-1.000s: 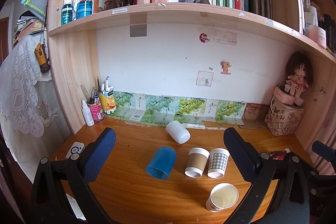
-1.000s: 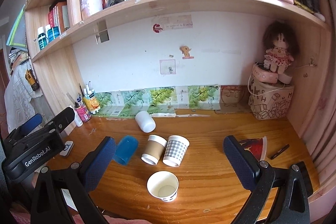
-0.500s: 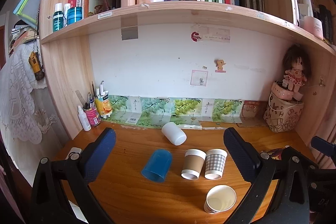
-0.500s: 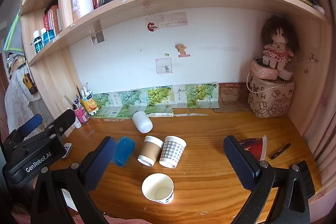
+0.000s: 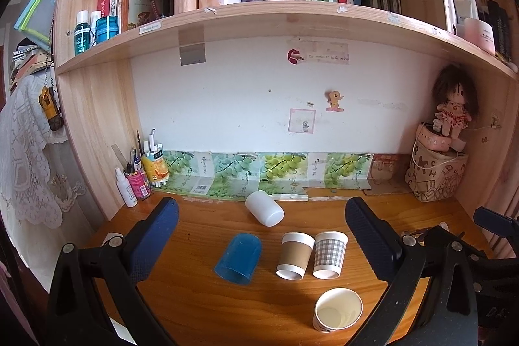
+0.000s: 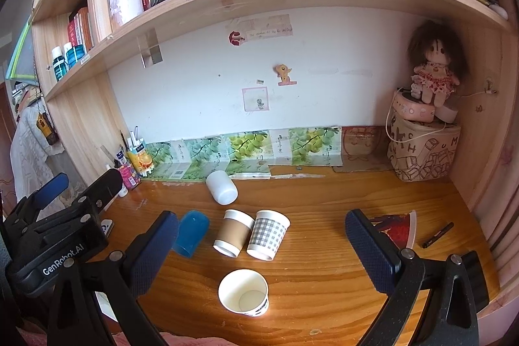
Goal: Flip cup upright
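Observation:
On the wooden desk (image 5: 201, 310) stand three upside-down cups: a blue plastic cup (image 5: 239, 253), a brown-sleeved paper cup (image 5: 295, 255) and a checked paper cup (image 5: 329, 254). A white cup (image 5: 264, 208) lies on its side behind them. A white paper cup (image 5: 337, 310) stands upright in front. The same cups show in the right wrist view: blue (image 6: 191, 232), brown (image 6: 233, 232), checked (image 6: 267, 234), white lying (image 6: 222, 187), upright (image 6: 243, 291). My left gripper (image 5: 259, 239) is open and empty above the desk's front. My right gripper (image 6: 259, 245) is open and empty too.
A pen pot and bottles (image 5: 138, 180) stand at the back left. A patterned bag with a doll (image 5: 434, 174) stands at the back right. A red paper item (image 6: 399, 227) and a black pen (image 6: 438, 234) lie at the right. A bookshelf (image 5: 259, 18) overhangs the desk.
Both grippers have drawn back and risen slightly, so the cups sit lower and smaller in view. No cup has moved and both grippers stay open.

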Motion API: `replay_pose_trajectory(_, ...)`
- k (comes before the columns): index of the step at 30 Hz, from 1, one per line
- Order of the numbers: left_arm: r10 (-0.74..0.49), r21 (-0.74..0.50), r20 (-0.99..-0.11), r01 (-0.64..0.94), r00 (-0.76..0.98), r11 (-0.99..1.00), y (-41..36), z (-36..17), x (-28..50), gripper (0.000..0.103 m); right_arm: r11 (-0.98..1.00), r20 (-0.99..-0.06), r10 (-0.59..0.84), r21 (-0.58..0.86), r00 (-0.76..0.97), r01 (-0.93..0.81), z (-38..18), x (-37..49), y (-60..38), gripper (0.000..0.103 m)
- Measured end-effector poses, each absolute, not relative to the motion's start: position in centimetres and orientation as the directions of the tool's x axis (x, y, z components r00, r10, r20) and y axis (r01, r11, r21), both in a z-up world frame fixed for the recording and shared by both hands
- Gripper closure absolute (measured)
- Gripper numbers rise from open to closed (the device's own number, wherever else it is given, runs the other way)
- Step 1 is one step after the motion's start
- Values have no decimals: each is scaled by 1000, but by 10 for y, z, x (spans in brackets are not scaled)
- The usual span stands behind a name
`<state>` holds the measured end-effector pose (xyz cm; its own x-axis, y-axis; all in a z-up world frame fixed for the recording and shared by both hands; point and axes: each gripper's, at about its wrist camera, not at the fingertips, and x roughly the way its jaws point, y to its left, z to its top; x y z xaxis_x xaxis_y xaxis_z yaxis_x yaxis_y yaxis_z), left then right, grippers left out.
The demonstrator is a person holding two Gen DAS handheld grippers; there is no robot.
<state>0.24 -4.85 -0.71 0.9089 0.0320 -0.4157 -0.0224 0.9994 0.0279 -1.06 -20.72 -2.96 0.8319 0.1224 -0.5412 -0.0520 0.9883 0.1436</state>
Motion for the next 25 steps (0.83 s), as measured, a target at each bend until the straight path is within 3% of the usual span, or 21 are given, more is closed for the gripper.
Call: replay_pose_trajectory(25, -3, 11, -423, 8, 906, 1000, -43, -8, 3, 0, 986, -570, 125, 163, 812, -38, -34, -10, -202, 0)
